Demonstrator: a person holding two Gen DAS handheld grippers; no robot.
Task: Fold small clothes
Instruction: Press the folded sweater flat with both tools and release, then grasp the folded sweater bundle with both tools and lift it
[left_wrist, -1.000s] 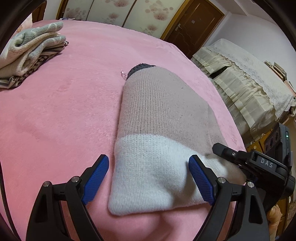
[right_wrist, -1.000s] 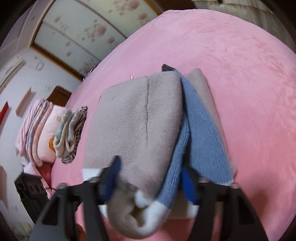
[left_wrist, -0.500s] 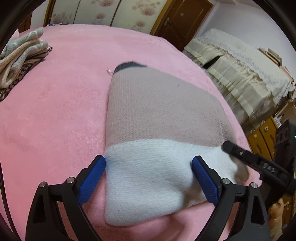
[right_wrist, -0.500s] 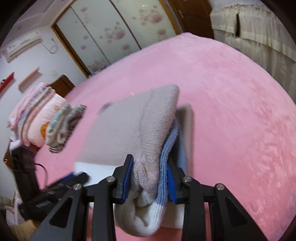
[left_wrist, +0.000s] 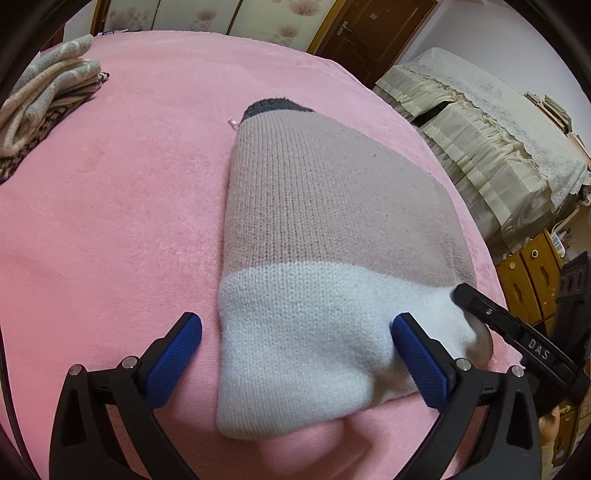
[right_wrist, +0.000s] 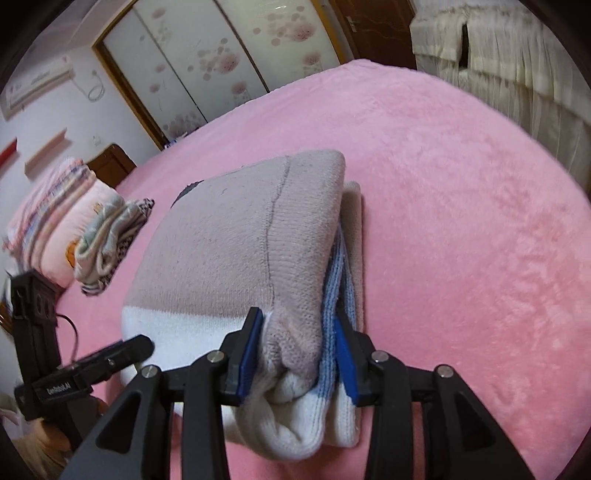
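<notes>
A folded knit sweater (left_wrist: 332, 206), beige with a white hem and a dark collar, lies on the pink blanket (left_wrist: 110, 221). My left gripper (left_wrist: 295, 343) is open over the near hem and its jaws are opening. The left pad stands clear of the cloth and the right pad rests at the hem. In the right wrist view my right gripper (right_wrist: 299, 350) has the sweater's (right_wrist: 240, 240) folded side edge between its pads, with beige, blue and white layers bunched there. Those jaws are opening a little while both pads touch the cloth. The right gripper (left_wrist: 517, 339) also shows at the hem's right corner.
A stack of folded clothes (left_wrist: 48, 96) sits at the bed's far left, next to rolled quilts (right_wrist: 55, 221). Furniture under a cream lace cover (left_wrist: 498, 140) stands past the bed's right edge. Wardrobe doors (right_wrist: 221, 66) line the far wall.
The left jaws have spread wider around the white hem. The right gripper has rolled towards upright with the folded edge between its pads, first squeezing it, then easing slightly.
</notes>
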